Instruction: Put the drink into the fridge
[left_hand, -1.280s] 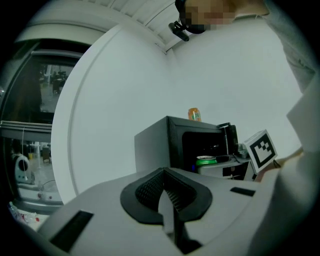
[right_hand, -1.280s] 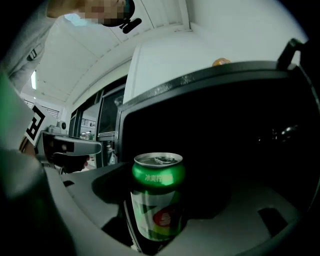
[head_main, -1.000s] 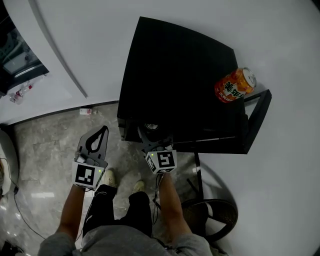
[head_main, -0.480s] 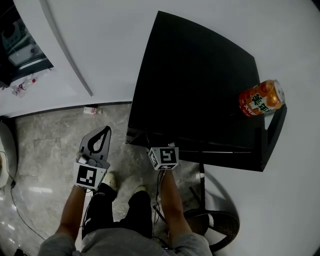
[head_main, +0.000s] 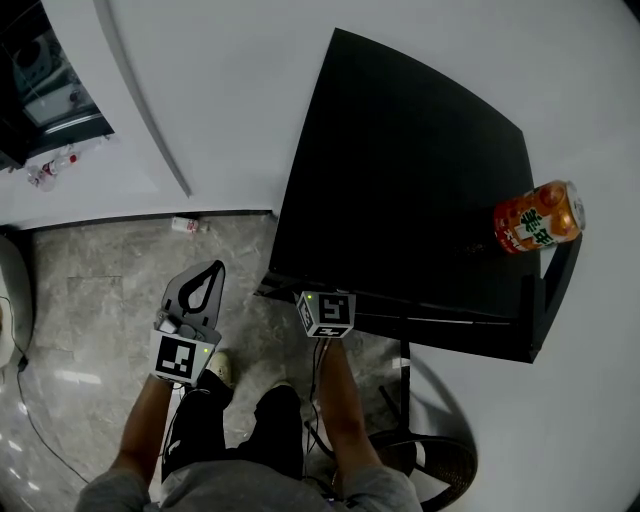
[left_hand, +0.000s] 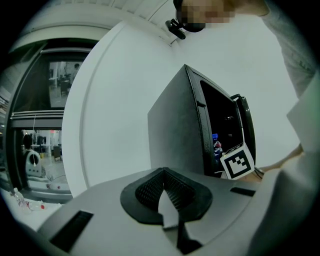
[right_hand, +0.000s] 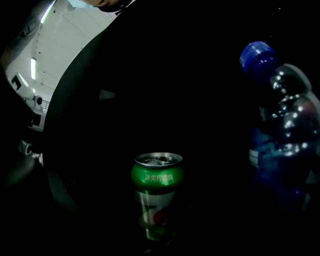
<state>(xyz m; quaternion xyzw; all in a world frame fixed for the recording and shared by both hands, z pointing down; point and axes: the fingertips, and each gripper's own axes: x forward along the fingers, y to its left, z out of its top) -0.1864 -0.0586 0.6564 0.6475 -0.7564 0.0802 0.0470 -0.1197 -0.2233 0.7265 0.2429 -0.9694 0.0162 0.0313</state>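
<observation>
A black mini fridge (head_main: 400, 190) stands against the white wall with its door (head_main: 553, 285) swung open at the right. My right gripper reaches into the opening; only its marker cube (head_main: 325, 313) shows from above. In the right gripper view a green can (right_hand: 157, 192) stands upright in the dark interior, centred where the jaws meet, which themselves are lost in the dark. An orange can (head_main: 536, 217) lies on the fridge top near the right edge. My left gripper (head_main: 208, 272) hangs shut and empty over the floor, left of the fridge.
A blue-capped bottle (right_hand: 280, 125) stands inside the fridge to the right of the green can, and shows through the opening (left_hand: 216, 145) in the left gripper view. A stool base (head_main: 425, 465) sits on the marble floor below the door. A small bottle (head_main: 186, 225) lies by the wall.
My right gripper has gone deeper into the fridge: its fingers and the can top showed at the front edge before, now only the cube does. The left gripper has barely moved.
</observation>
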